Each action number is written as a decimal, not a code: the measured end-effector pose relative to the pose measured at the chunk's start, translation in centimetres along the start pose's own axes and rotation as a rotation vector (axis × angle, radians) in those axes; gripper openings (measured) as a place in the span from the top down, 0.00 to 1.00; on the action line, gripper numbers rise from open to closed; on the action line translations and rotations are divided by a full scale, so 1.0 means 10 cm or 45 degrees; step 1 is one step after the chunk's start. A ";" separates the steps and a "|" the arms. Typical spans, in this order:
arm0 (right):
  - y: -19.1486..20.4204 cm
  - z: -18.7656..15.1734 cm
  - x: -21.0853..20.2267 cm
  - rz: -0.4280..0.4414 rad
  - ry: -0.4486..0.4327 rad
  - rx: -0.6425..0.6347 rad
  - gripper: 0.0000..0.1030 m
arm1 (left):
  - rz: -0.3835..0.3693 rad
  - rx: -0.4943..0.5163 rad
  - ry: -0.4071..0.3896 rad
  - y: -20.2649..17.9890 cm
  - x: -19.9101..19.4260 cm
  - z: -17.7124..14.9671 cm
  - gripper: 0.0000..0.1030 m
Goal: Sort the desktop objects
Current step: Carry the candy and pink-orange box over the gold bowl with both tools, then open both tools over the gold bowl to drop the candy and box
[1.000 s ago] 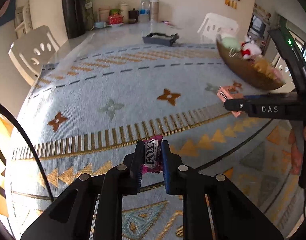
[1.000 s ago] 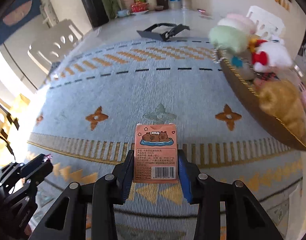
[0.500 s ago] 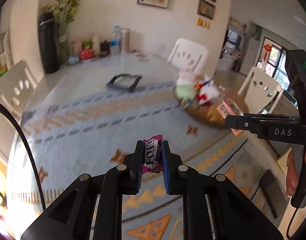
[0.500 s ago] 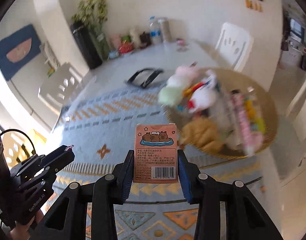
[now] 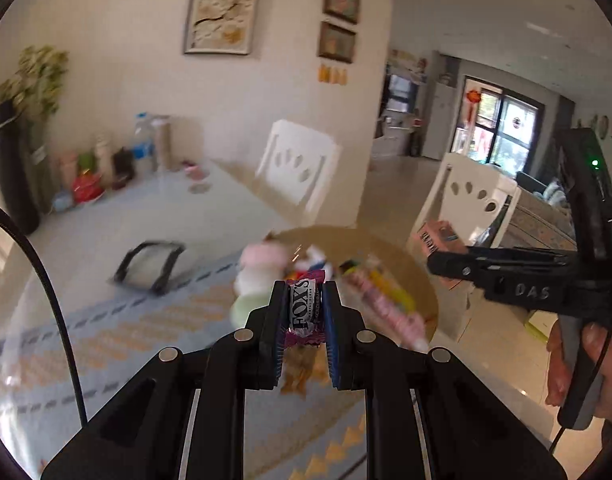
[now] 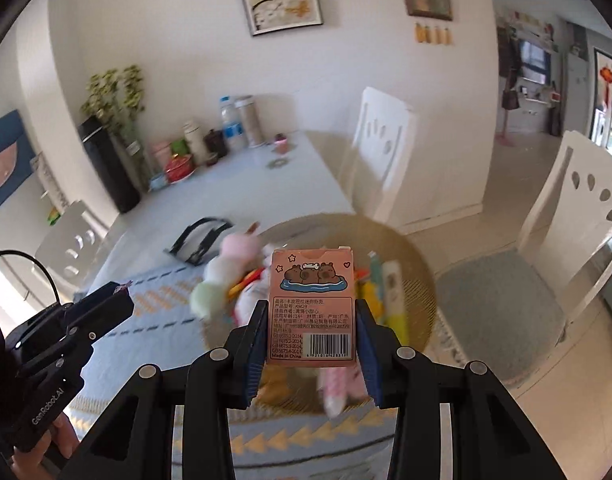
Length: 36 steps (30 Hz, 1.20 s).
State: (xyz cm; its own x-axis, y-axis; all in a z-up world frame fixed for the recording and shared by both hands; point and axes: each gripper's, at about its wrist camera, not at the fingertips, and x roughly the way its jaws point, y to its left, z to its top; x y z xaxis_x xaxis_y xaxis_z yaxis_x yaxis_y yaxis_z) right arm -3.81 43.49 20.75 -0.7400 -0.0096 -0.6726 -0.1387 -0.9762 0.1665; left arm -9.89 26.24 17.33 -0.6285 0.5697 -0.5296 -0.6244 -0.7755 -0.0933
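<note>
At the far left of the table, against the wall, stood a tall black cylinder with green sprigs above it, then a huddle of jars and a clear plastic water bottle. On the pale glossy tabletop lay a flat black tray, just beyond a blue woven mat with orange and dashed bands. Nearer the middle sat a round, shallow woven basket, heaped with blurred soft toys, a pink plush and a pale green one toward its left rim.

Above the basket hung the left gripper, angled downward, its ribbed black pads clamped tight on a crinkly pink-and-white Fox's candy wrapper, held upright. Further right hovered the right gripper, likewise tilted down over the basket, blue-edged pads pinching the sides of a small peach cardboard card box, upright, barcode face toward the camera. Seen at the right edge of the left view, a hand wrapped round that gripper's handle. Behind stood white moulded chairs with cut-out backs.
</note>
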 end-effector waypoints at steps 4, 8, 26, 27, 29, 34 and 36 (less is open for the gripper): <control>-0.17 0.15 0.19 -0.029 0.013 0.011 0.61 | -0.046 0.014 0.013 -0.11 0.34 0.17 0.86; -0.31 0.24 0.43 -0.037 0.051 0.040 0.61 | -0.070 0.005 0.032 -0.17 0.64 0.25 0.86; -0.48 0.05 0.72 0.011 0.222 0.138 0.56 | -0.130 -0.300 0.108 0.30 0.55 0.06 0.05; -0.43 0.03 0.67 0.011 0.222 0.129 0.56 | -0.123 -0.329 0.108 0.37 0.46 0.01 0.05; -0.33 -0.01 0.59 0.021 0.220 0.123 0.55 | -0.105 -0.370 0.109 0.49 0.33 -0.07 0.04; 0.02 -0.11 0.39 0.047 0.218 0.074 0.54 | -0.040 -0.452 0.145 0.78 -0.04 -0.37 0.04; 0.19 -0.16 0.33 0.063 0.216 0.045 0.53 | -0.017 -0.481 0.163 0.88 -0.16 -0.49 0.04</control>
State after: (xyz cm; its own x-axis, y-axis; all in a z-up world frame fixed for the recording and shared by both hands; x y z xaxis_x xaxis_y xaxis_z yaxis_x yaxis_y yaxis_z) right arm -5.49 41.25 17.70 -0.6250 -0.0971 -0.7746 -0.1300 -0.9654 0.2259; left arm -12.08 17.16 13.21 -0.5437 0.5607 -0.6245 -0.4025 -0.8271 -0.3923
